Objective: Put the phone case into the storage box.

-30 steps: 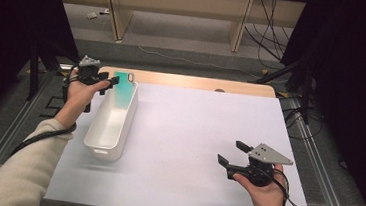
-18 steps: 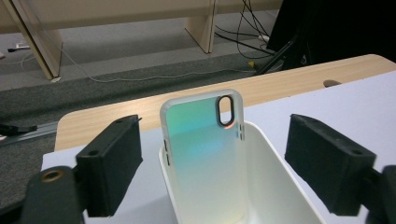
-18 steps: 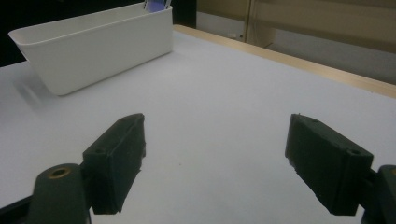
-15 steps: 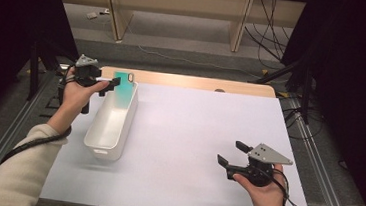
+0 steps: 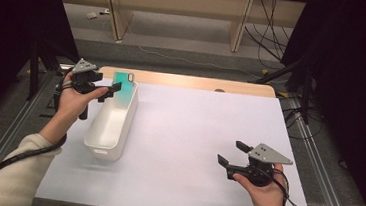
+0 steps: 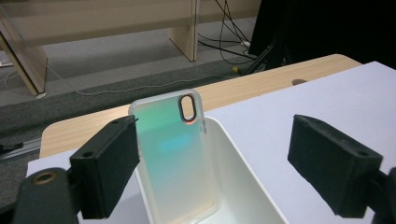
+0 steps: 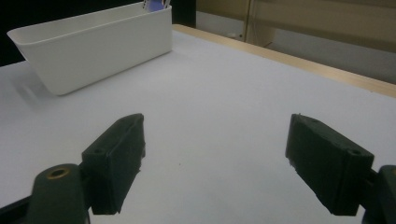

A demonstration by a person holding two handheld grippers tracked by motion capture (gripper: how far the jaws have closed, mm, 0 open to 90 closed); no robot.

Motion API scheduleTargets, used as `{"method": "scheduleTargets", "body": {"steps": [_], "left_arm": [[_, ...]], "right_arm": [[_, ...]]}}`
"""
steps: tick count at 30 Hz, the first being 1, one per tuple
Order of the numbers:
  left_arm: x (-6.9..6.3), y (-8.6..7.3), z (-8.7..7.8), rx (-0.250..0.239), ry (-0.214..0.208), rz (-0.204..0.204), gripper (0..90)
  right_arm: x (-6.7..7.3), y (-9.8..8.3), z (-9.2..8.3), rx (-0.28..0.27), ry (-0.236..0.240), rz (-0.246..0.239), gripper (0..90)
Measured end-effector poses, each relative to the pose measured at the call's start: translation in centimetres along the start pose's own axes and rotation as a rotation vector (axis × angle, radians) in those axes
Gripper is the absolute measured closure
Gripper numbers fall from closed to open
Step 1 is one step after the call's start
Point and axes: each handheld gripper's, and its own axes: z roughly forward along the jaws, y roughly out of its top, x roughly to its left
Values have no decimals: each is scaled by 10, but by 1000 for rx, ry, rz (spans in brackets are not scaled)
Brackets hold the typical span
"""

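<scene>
Left gripper (image 5: 113, 91), upper left of high view, jaws just opened, apart w/ nothing between; phone case (image 6: 175, 154) leaned inside white bin (image 5: 98, 146). Right gripper (image 5: 230, 154) idle, jaws apart.

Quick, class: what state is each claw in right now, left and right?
Left claw: jaws have just been opening, now open; the phone case leans in the white bin, no longer gripped.
Right claw: open, holding nothing.

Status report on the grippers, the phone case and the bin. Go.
Left gripper open, jaws just opened, clear of phone case. Case leans upright inside white bin, far end. Right gripper open, empty, over table. Nothing in the way.
</scene>
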Motion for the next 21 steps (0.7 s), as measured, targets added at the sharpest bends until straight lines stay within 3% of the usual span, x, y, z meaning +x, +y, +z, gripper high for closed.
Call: {"method": "scheduleTargets", "body": {"steps": [13, 14, 18, 21], "left_arm": [[-11, -15, -18, -25, -24, 3, 156], [-11, -15, -19, -26, -25, 4, 156], [-13, -18, -24, -28, -34, 8, 156], [-16, -21, -27, -31, -47, 5, 155]], "right_arm": [[-1, 1, 0, -8, -18, -24, 209], [0, 1, 0, 6, -9, -2, 209], [-1, 1, 0, -7, -18, -23, 209], [0, 0, -1, 7, -8, -2, 209]]}}
